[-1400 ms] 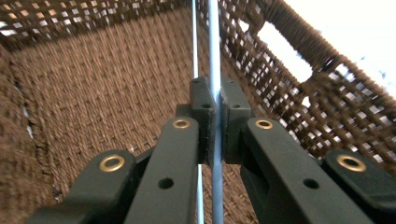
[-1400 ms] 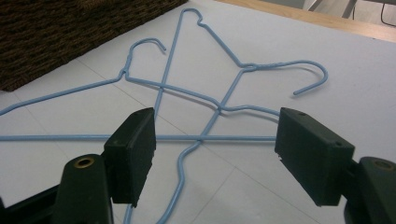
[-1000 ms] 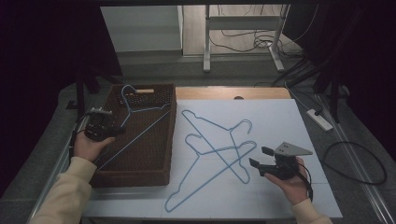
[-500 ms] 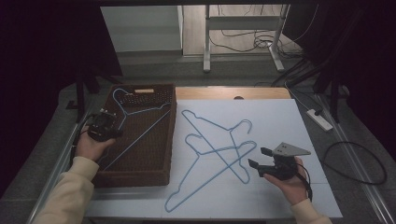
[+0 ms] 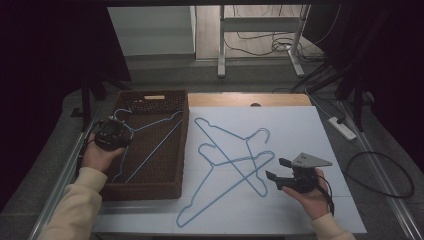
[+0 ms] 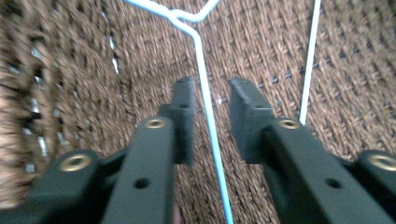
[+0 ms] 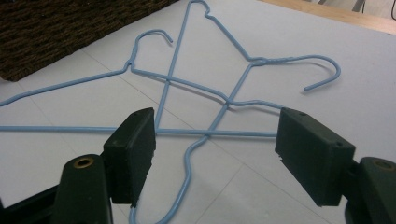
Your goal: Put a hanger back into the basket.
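Letting the hanger [image 6: 205, 107] settle in the basket [image 5: 150, 190], my left gripper [image 6: 210, 100] has just parted its fingers, seemingly clear; right gripper [image 7: 217, 154] wide, empty.

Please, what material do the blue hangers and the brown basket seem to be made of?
The blue hangers look like thin metal wire with a smooth blue coating; the neck is twisted wire, as the right gripper view shows. The brown basket looks woven, probably from wicker or a similar fibre: the left gripper view shows a coarse braided texture with small gaps. The exact fibre cannot be told.
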Demonstrator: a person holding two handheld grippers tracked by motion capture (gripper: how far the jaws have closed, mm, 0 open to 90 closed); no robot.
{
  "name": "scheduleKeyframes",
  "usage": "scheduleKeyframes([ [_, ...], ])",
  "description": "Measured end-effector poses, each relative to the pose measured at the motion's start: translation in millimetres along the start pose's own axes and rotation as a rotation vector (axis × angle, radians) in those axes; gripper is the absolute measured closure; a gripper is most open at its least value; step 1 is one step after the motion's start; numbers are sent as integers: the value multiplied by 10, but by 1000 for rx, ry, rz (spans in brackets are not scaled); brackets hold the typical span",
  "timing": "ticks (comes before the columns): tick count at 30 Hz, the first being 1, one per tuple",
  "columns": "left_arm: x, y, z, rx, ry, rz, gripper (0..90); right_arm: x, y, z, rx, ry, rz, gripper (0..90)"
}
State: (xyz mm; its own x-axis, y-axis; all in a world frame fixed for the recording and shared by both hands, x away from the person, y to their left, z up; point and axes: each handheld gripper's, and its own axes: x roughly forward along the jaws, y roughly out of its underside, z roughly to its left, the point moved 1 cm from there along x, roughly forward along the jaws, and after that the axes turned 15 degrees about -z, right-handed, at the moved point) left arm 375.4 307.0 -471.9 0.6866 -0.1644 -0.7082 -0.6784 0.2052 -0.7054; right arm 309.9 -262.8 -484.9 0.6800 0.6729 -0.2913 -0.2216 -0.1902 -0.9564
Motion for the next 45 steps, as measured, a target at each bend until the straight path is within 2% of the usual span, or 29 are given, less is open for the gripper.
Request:
scheduleKeyframes([
  [2, -51, -14, -10, 4, -5, -43, 584, -1, 0, 1, 1, 0, -4, 294],
  [3, -134, -46, -22, 2, -3, -98, 534, -2, 0, -2, 2, -1, -3, 294],
  [4, -188, -65, -30, -1, 12, -129, 498, -2, 0, -5, 2, 1, -3, 294],
  [6, -305, -102, -53, -6, 54, -193, 433, 2, 1, -8, 2, 2, -4, 294],
  [7, -363, -120, -63, -7, 78, -213, 407, 2, 2, -8, 2, 2, -4, 294],
  [8, -363, -120, -63, -7, 78, -213, 378, 1, 2, -7, 1, 2, -4, 294],
  [9, -474, -149, -94, -11, 132, -253, 357, 1, 1, -7, 1, 2, -4, 294],
  [10, -528, -159, -113, -12, 160, -272, 342, 0, 1, -6, 1, 2, -4, 294],
  [11, -528, -159, -113, -12, 160, -272, 328, 0, 1, -6, 1, 2, -4, 294],
  [12, -602, -169, -145, -9, 194, -296, 328, -2, 0, -6, 1, 2, -5, 294],
  [15, -727, -167, -233, 15, 232, -338, 303, -8, -3, -6, 1, 2, -5, 293],
  [19, -855, -133, -363, 32, 280, -379, 292, -11, -5, -6, 1, 3, -8, 293],
  [24, -943, -78, -496, 30, 322, -412, 286, -18, -9, -6, 1, 2, -9, 293],
  [31, -976, -3, -682, 35, 370, -442, 284, -24, -12, -10, 3, 5, -12, 293],
  [33, -984, 26, -766, 25, 402, -461, 283, -31, -14, -13, 6, 6, -16, 293],
  [37, -979, 67, -908, 28, 414, -482, 283, -47, -16, -16, 7, 9, -16, 294],
  [40, -982, 113, -1040, 58, 414, -501, 281, -61, -13, -30, 12, 13, -18, 293],
  [45, -980, 188, -1150, 86, 428, -528, 280, -108, -28, -63, 33, 21, -36, 298],
])
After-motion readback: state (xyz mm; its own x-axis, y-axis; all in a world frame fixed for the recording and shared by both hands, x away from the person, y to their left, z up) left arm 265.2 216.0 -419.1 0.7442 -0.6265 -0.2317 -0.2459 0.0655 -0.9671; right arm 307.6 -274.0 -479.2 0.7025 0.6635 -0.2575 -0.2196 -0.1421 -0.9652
